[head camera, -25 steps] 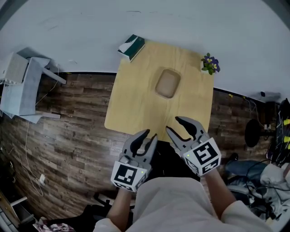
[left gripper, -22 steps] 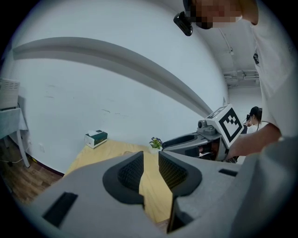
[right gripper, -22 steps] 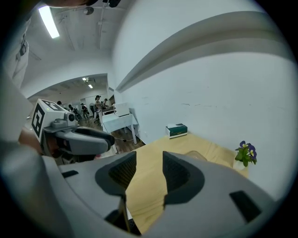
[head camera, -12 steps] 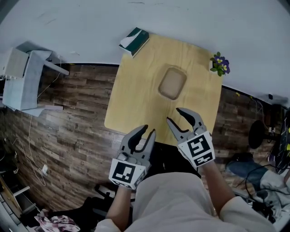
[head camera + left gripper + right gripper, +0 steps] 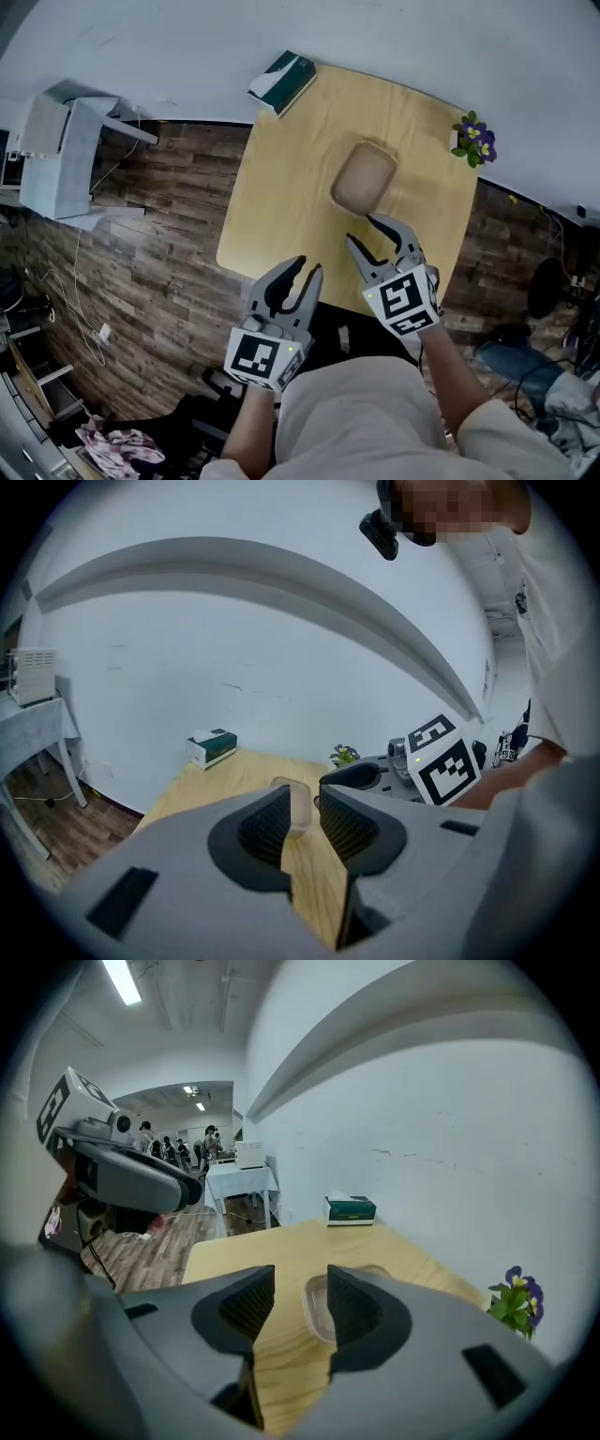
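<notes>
A light wooden table (image 5: 281,178) stands against a white wall. A clear lidded plastic container (image 5: 363,176) sits near its middle, seen also past my jaws as the container (image 5: 298,806) and the container (image 5: 317,1309). My right gripper (image 5: 373,236) hovers open just in front of the container, over the table's near right part, with nothing between its fingers. My left gripper (image 5: 300,276) is open too, held lower at the table's near edge, empty. In the left gripper view the right gripper (image 5: 375,778) shows to the right.
A green and white tissue box (image 5: 282,80) lies at the table's far left corner. A small pot of purple flowers (image 5: 473,141) stands at the far right corner. A white side table (image 5: 66,150) stands left on the wood floor (image 5: 150,272).
Both grippers have moved forward toward the table. The right gripper now reaches over the table close to the container; the container now shows between both pairs of jaws.
</notes>
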Demonstrator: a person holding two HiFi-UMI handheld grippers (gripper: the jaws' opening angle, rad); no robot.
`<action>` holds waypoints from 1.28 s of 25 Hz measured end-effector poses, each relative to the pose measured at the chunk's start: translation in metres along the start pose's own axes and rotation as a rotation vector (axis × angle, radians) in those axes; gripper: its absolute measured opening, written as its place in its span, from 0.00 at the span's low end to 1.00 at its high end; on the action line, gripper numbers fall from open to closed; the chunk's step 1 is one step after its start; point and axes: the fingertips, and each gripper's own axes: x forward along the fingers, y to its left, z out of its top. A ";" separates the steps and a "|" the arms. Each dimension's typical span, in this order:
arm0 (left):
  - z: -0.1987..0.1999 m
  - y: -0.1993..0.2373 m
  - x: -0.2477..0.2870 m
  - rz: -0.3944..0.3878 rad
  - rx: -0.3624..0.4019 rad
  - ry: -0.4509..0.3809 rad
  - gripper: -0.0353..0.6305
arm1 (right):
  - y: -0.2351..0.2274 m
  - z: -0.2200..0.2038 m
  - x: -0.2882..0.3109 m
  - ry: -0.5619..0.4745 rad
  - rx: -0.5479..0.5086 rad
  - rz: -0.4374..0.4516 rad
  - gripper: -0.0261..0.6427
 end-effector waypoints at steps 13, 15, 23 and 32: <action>-0.018 0.011 0.012 0.052 -0.035 0.040 0.20 | -0.005 -0.023 0.037 0.062 -0.118 -0.001 0.32; -0.022 0.012 0.014 0.051 -0.038 0.047 0.20 | -0.005 -0.027 0.043 0.067 -0.115 -0.002 0.32; -0.040 0.026 0.022 0.057 -0.078 0.074 0.20 | -0.002 -0.042 0.068 0.118 -0.279 -0.037 0.32; -0.057 0.058 0.027 0.085 -0.123 0.095 0.20 | -0.002 -0.058 0.089 0.188 -0.357 -0.078 0.31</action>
